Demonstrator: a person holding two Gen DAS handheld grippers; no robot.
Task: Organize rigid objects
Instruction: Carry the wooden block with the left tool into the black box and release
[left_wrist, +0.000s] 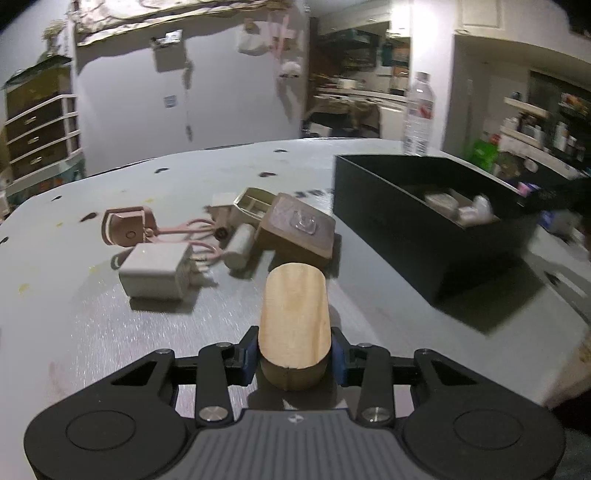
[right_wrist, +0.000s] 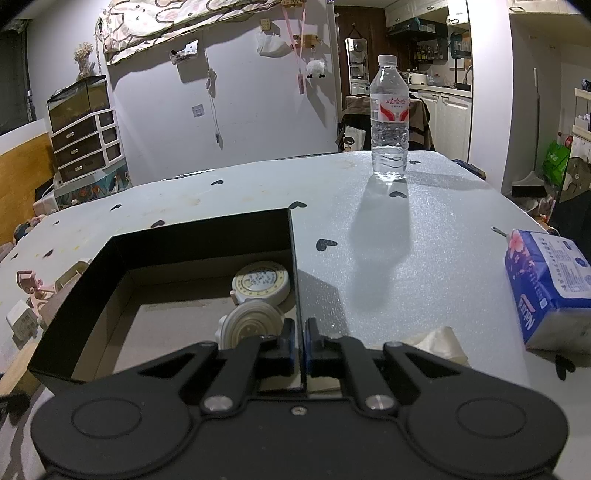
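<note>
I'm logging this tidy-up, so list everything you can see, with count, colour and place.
wooden block: 1, pale wood, in left gripper
black box: 1, on table
round discs: 2, cream, inside box
white adapter: 1, on table
brown case: 1, beside adapter
water bottle: 1, clear, far table edge
tissue pack: 1, blue, right of box
left gripper: shut on block
right gripper: shut on box wall

Smooth pale wood block (left_wrist: 293, 317)

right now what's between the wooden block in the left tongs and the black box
Only bare table: in the left wrist view nothing lies between the wooden block and the black box.
</note>
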